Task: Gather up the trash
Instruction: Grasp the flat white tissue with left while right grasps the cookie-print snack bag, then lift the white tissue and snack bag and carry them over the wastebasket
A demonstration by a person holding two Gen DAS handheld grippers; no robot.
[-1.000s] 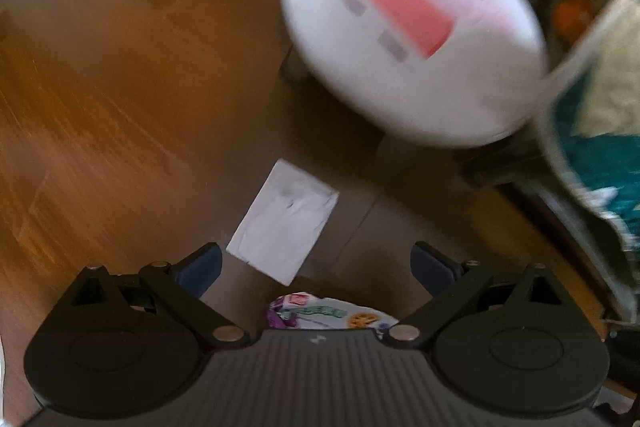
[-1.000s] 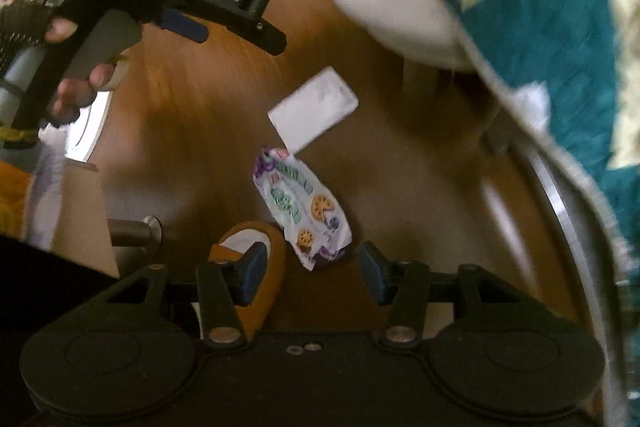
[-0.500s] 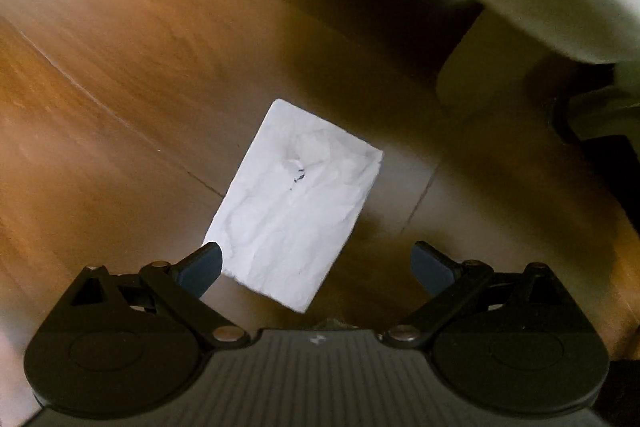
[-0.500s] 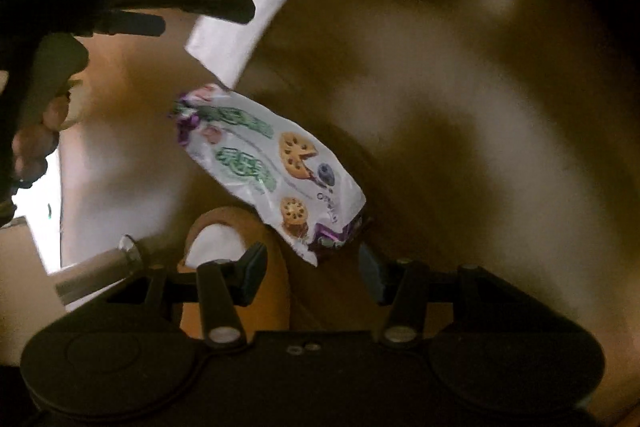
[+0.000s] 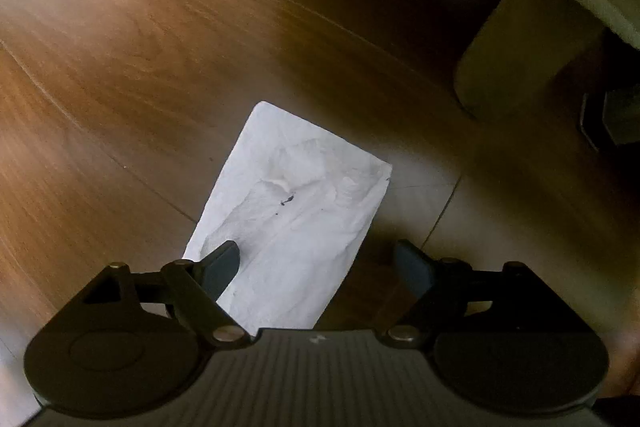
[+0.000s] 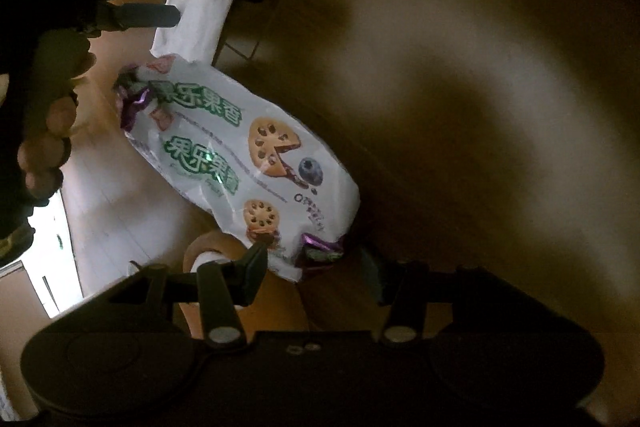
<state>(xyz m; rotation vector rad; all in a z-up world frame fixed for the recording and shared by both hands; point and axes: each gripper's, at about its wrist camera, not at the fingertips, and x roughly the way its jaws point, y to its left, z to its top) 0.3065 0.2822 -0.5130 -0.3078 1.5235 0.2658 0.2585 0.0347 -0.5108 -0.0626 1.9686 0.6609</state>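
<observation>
Left hand-held gripper (image 5: 316,263), jaws apart and just closing, straddles a crumpled white paper sheet (image 5: 296,219) on the wooden floor (image 5: 132,59); right hand-held gripper (image 6: 312,267), jaws apart, straddles a white printed biscuit wrapper (image 6: 240,151).

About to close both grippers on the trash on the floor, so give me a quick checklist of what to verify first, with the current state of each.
1. Left gripper over the crumpled white paper napkin: ok; jaws have just been closing, one finger tip on the napkin.
2. Napkin pinched: not ok, the other jaw sits off its edge.
3. Right gripper at the white printed cookie wrapper: ok, its near end lies between the jaws.
4. Wrapper gripped: not ok, jaws open.
5. Wrapper clear of napkin: cannot tell, their ends meet in the right wrist view.
6. Brown wooden floor contact: cannot tell.
</observation>
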